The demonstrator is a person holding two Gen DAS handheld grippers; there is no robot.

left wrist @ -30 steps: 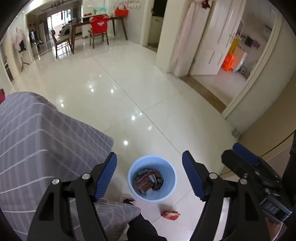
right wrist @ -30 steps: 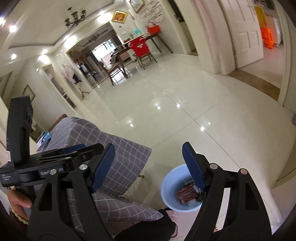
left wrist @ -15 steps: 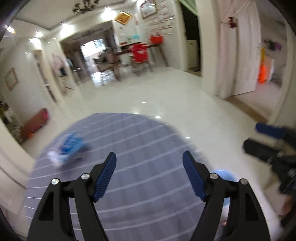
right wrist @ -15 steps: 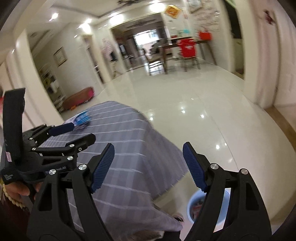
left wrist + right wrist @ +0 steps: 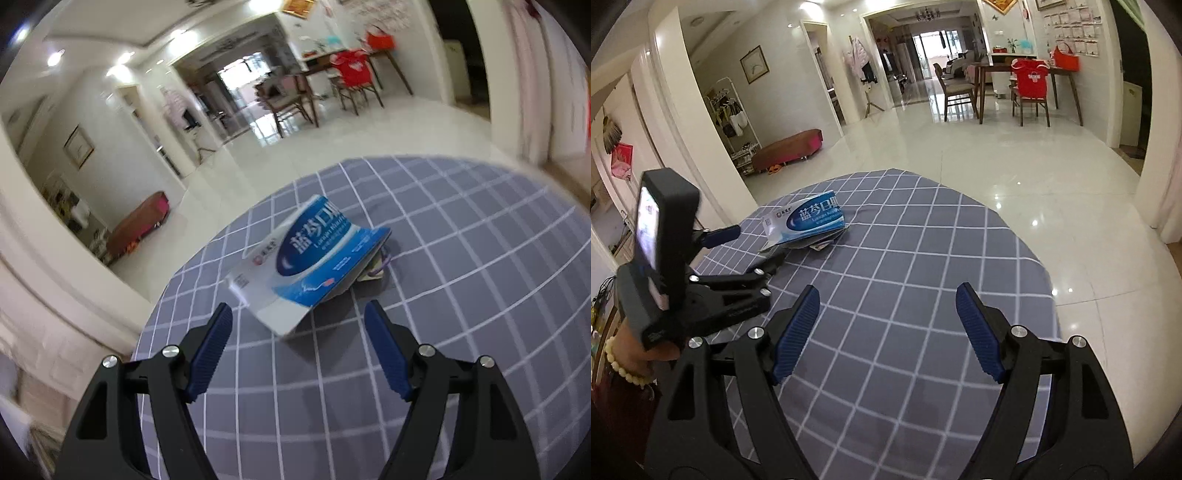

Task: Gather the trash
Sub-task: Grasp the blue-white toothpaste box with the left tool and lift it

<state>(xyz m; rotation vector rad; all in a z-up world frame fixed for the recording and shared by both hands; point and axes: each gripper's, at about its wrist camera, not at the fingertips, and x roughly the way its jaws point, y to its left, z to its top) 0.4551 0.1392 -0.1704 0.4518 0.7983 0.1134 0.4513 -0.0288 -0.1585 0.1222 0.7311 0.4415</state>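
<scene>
Surface: round table under a grey-blue checked tablecloth (image 5: 908, 295), white grid lines.
Trash item: flattened blue-and-white carton (image 5: 310, 258), printed with Chinese characters, lying on the cloth toward the table's far left side; its near corner is raised off the fabric.
Beneath the carton: a few thin scraps (image 5: 376, 271) protrude at its right edge; too small to identify.
Left gripper (image 5: 298, 328): jaws spread wide, holding nothing; poised just short of the carton, blue pads to either side of its near corner, no contact.
Left gripper, other view (image 5: 753, 251): at the table's left edge, tips near the carton.
Right gripper (image 5: 887, 306): jaws spread wide, empty, above the middle of the cloth, well apart from the carton.
Background: glossy white tile floor (image 5: 979, 158); dining table and chairs (image 5: 1030, 85) at the far end; low red bench (image 5: 790, 149) by the wall.
</scene>
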